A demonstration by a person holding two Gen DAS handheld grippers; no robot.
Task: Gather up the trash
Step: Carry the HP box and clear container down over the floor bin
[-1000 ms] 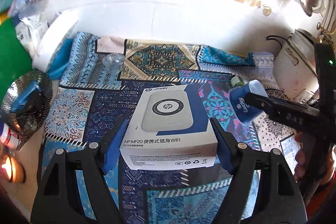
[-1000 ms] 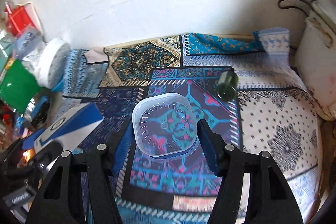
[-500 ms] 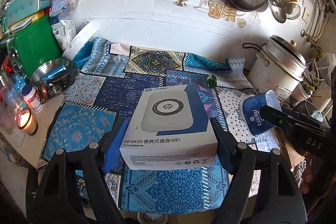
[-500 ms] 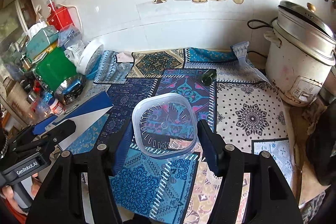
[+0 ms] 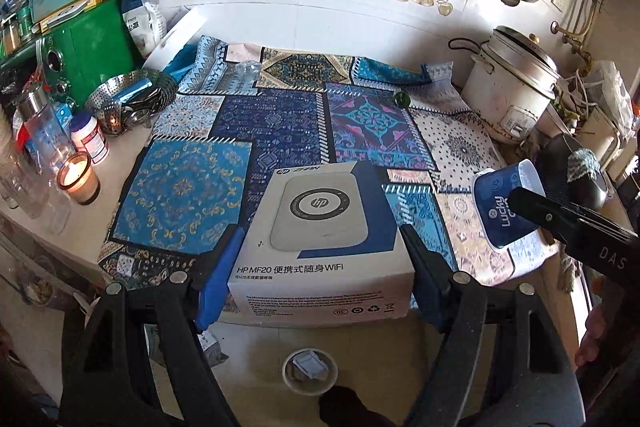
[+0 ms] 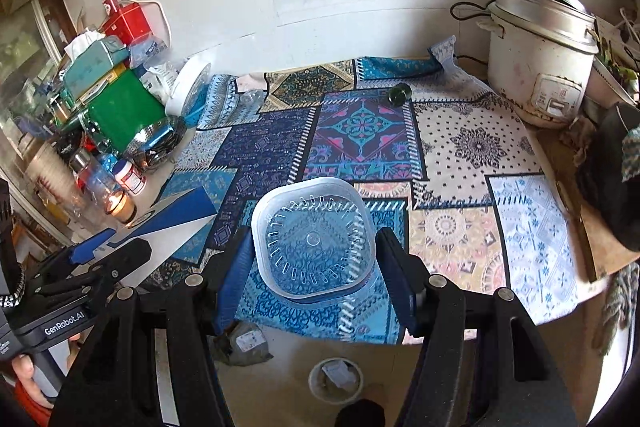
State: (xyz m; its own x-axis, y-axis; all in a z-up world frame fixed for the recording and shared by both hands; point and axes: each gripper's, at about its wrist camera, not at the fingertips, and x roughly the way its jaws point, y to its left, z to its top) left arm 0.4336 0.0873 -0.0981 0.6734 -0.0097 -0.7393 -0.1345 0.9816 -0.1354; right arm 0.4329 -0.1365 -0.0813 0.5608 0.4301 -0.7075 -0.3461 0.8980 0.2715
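Pinching the HP WiFi box [image 5: 320, 251] and clear plastic tub [image 6: 314, 239], both jaws hover before the floor bin [image 5: 309, 371], while a green bottle [image 5: 400, 98] remains.

My way across the patterned patchwork cloth [image 5: 188, 195] is wide open in the middle; only a small dark green glass bottle [image 6: 400, 94] lies far back. A lit candle in a glass [image 5: 78, 179] and a perforated steel basket [image 5: 132, 99] crowd the left edge, a white rice cooker [image 6: 540, 55] blocks the right.
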